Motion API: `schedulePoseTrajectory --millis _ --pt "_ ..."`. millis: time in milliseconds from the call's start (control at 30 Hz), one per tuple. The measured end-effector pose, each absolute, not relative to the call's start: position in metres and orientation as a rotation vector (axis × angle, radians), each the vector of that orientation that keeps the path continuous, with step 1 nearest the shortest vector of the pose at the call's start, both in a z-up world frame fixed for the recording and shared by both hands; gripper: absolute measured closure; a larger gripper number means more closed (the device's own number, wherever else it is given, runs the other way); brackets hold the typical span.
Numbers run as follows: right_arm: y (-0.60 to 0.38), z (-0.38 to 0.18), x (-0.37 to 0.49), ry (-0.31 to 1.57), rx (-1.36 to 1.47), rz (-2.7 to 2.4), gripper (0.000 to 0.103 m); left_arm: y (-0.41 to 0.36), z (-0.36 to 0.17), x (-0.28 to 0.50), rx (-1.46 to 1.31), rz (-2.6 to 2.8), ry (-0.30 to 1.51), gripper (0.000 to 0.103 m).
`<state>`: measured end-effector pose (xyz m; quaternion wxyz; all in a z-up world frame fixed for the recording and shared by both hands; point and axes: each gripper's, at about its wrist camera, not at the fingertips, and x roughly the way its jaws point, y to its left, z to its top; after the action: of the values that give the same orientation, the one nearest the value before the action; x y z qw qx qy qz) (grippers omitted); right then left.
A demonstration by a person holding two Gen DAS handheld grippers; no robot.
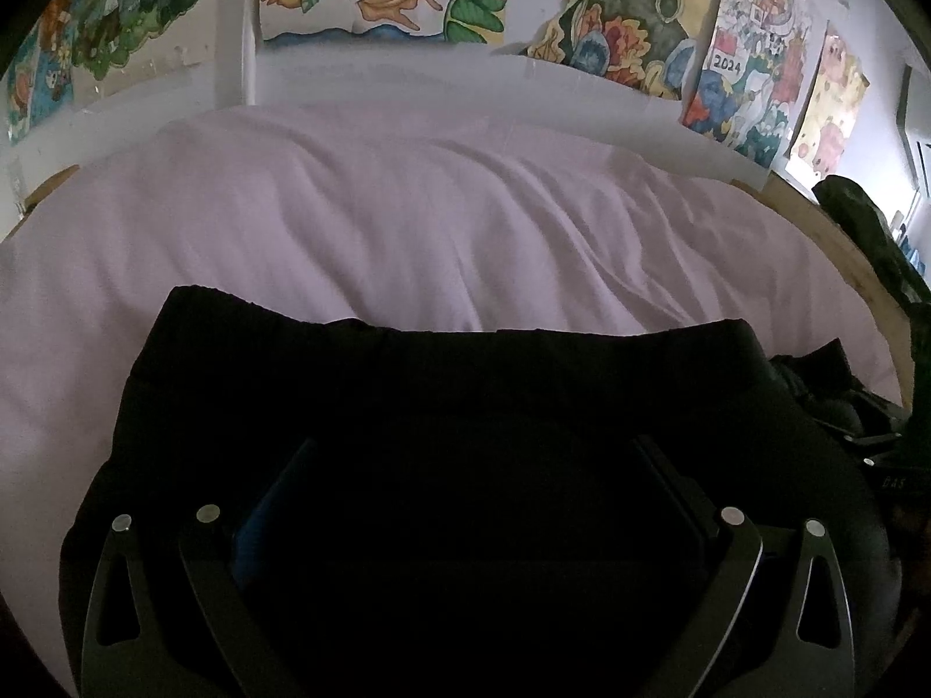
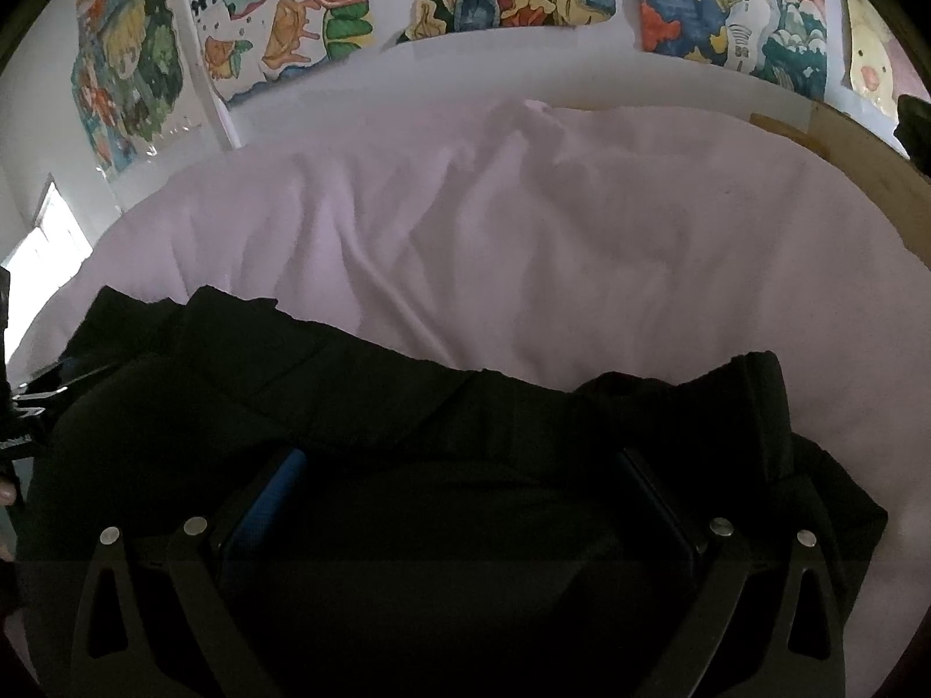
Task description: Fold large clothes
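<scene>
Black cloth, a large dark garment [image 1: 442,384], lies spread on the pale lilac bedsheet [image 1: 407,215], its far edge running straight across as if laid flat so a fold can be made cleanly. The left gripper [image 1: 471,483] and the right gripper [image 2: 459,494] hover low over the near part of it, side by side, both pointing toward the wall of painted pictures [image 1: 750,58]. Each has its jaws wide apart, nothing between them but dark fabric below (whether the fingertips touch the cloth is hard to tell in this gloom).
</scene>
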<state>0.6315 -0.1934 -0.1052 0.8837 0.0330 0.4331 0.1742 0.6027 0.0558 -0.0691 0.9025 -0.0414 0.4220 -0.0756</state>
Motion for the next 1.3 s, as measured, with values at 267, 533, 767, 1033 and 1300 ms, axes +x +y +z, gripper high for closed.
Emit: schedulePoseTrajectory --millis 267,533,767,1033,1300 --pt "-0.193 -0.109 0.636 0.916 0.061 0.362 0.0 0.055 -0.073 0.608 -0.071 -0.146 0.897 0.001" --pt "-0.193 -0.11 0.632 0.907 0.058 0.359 0.0 0.054 -0.073 0.607 -0.067 -0.144 0.898 0.001" --pt "-0.2 -0.105 0.618 0.858 0.097 0.374 0.0 0.056 -0.071 0.598 -0.083 -0.165 0.869 0.001" --pt "-0.212 -0.096 0.602 0.825 0.153 0.4 0.0 0.057 -0.063 0.584 -0.088 -0.172 0.835 0.001" --pt "-0.22 -0.089 0.592 0.828 0.188 0.419 0.0 0.065 -0.047 0.573 -0.074 -0.187 0.875 0.001"
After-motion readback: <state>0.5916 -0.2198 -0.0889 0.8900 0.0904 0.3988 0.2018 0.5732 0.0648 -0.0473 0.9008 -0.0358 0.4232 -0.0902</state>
